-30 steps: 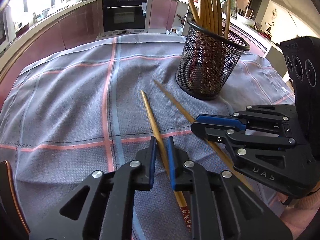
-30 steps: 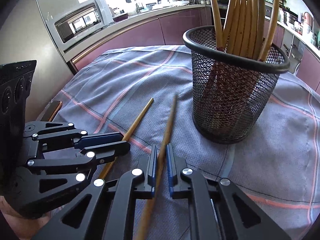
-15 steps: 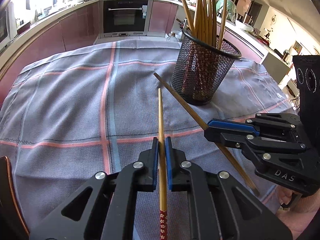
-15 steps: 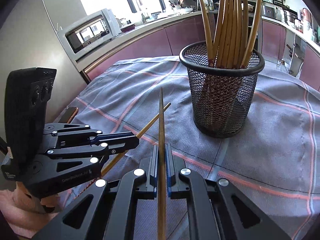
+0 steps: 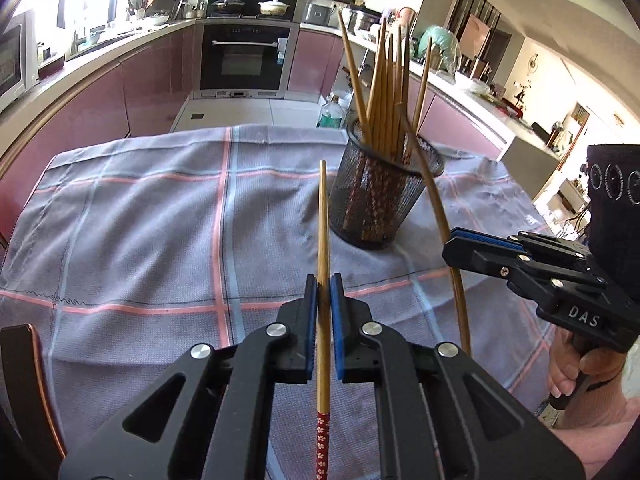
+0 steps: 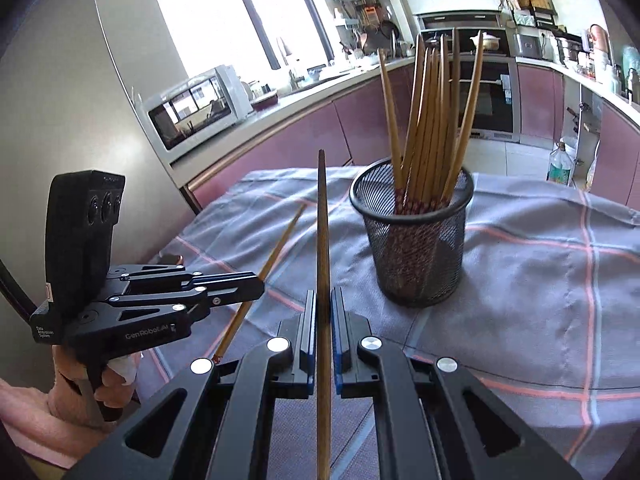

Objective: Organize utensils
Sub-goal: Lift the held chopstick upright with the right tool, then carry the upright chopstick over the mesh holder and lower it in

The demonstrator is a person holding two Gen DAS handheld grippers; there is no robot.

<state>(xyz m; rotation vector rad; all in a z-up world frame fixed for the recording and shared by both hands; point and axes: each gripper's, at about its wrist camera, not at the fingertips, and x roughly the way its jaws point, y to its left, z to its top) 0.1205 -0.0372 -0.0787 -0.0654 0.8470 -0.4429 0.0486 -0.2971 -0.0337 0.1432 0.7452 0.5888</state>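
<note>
**Two chopsticks lifted, holder ahead**

Left wrist: the left gripper (image 5: pixel 324 324) pinches one chopstick (image 5: pixel 322 240), tip toward the mesh holder (image 5: pixel 384 196); tilt it upright before dropping.

Right wrist: the right gripper (image 6: pixel 323 330) clamps the other chopstick (image 6: pixel 322 240), left of the holder; clear the rim first.

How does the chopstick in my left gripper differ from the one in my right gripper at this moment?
The left gripper grips its chopstick with the red flowered end showing behind the jaws. On the right gripper's chopstick that end is out of frame. Shared: both are bamboo, clamped, lifted off the cloth, tips forward beside the mesh holder.
</note>
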